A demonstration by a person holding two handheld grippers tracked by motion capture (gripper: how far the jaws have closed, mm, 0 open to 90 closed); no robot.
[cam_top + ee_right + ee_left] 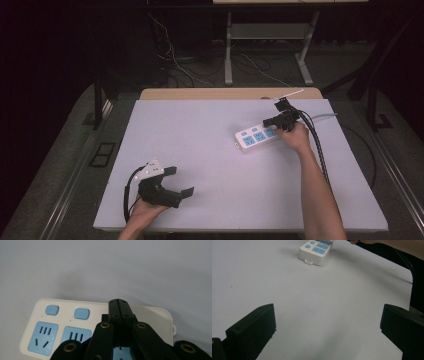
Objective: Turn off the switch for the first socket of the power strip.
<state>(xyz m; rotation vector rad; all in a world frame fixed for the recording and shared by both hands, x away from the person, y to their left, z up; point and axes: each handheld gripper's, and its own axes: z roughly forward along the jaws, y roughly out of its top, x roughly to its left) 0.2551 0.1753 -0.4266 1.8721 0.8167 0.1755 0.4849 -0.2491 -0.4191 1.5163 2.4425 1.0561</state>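
Presently, power strip (256, 136): it lies flat on the white table (220, 165), toward the far right side, with blue sockets and blue switches facing up.
Handling: I judge it as a rigid plastic body, light, with a smooth shell that can slide on the table; a grip across its narrow sides seems safest.
Right gripper (118, 305): its jaws are pressed together with no gap, and the tip is over the strip's top face, near the third switch position; whether it touches, I cannot tell.
Left gripper (176, 181): jaws spread wide, holding nothing, resting near the front left, well apart from the strip.
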